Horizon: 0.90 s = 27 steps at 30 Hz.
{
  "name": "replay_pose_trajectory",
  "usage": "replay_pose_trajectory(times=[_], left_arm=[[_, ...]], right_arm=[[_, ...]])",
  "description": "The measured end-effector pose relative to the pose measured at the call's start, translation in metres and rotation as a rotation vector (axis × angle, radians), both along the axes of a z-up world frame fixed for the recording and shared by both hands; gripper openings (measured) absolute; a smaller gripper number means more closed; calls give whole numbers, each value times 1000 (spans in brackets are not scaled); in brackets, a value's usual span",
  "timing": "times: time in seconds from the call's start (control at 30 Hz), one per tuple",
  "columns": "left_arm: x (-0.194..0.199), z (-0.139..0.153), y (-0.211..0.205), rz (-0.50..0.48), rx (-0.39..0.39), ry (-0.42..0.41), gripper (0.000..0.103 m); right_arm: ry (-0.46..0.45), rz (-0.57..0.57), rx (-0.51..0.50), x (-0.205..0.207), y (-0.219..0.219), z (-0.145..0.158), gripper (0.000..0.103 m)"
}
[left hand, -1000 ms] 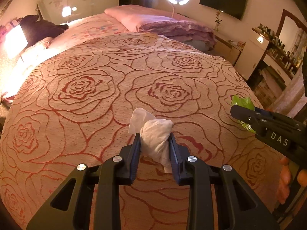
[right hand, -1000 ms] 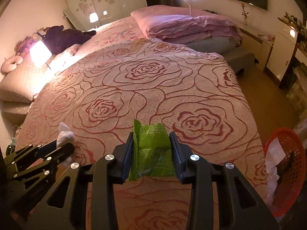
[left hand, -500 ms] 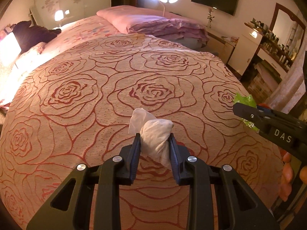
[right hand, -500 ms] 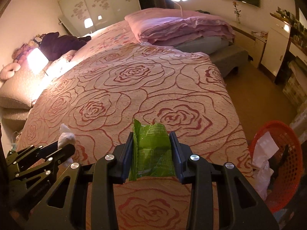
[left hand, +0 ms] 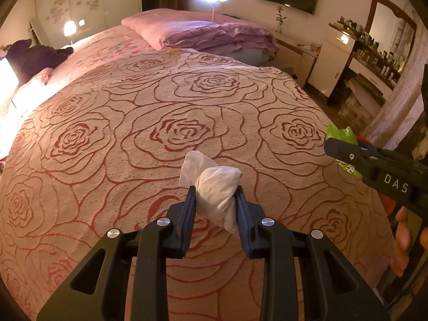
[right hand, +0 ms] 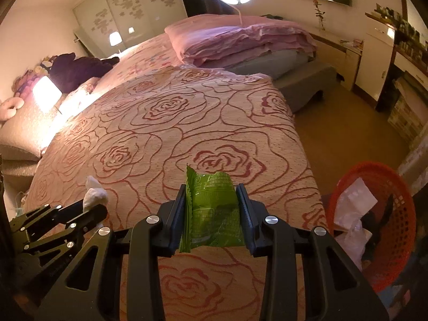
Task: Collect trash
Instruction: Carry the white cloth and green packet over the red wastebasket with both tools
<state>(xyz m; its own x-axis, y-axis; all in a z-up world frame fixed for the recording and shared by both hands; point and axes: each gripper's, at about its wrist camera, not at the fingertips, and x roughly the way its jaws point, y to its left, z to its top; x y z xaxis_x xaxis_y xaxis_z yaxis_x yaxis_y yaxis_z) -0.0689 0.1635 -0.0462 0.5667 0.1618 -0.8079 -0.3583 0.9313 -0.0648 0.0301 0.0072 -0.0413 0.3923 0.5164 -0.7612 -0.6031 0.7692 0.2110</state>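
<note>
My left gripper (left hand: pixel 215 203) is shut on a crumpled white tissue (left hand: pixel 214 190) and holds it above the rose-patterned bedspread (left hand: pixel 133 123). My right gripper (right hand: pixel 212 206) is shut on a green snack wrapper (right hand: pixel 212 208) above the bed's near right corner. In the left wrist view the right gripper (left hand: pixel 347 152) shows at the right edge with the wrapper (left hand: pixel 341 135). In the right wrist view the left gripper (right hand: pixel 93 208) shows at lower left with the tissue (right hand: pixel 93 194). An orange mesh trash basket (right hand: pixel 396 240) holding white paper stands on the floor to the right.
Folded pink bedding (right hand: pixel 240 40) lies at the head of the bed. A dark plush toy (right hand: pixel 77 69) and bright lamp (right hand: pixel 44 92) are at the left. A white cabinet (left hand: pixel 334 61) and shelves stand at the right, with bare floor (right hand: pixel 347 133) beside the bed.
Both grippers have moved right toward the bed's right edge, still holding their trash. The orange basket has come further into the right wrist view.
</note>
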Motion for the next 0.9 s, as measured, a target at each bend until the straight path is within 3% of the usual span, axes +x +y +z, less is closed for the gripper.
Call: replay_pose_trajectory(times=[0.57,0.9], left_arm=[[21,7,-21,-70,19,-12,27],[44,15,-52,-166,31,-26,27]], right_arm=[[-13,-73,20,12,-32,6,35],[-30,-175,31,29,-72,11,36]])
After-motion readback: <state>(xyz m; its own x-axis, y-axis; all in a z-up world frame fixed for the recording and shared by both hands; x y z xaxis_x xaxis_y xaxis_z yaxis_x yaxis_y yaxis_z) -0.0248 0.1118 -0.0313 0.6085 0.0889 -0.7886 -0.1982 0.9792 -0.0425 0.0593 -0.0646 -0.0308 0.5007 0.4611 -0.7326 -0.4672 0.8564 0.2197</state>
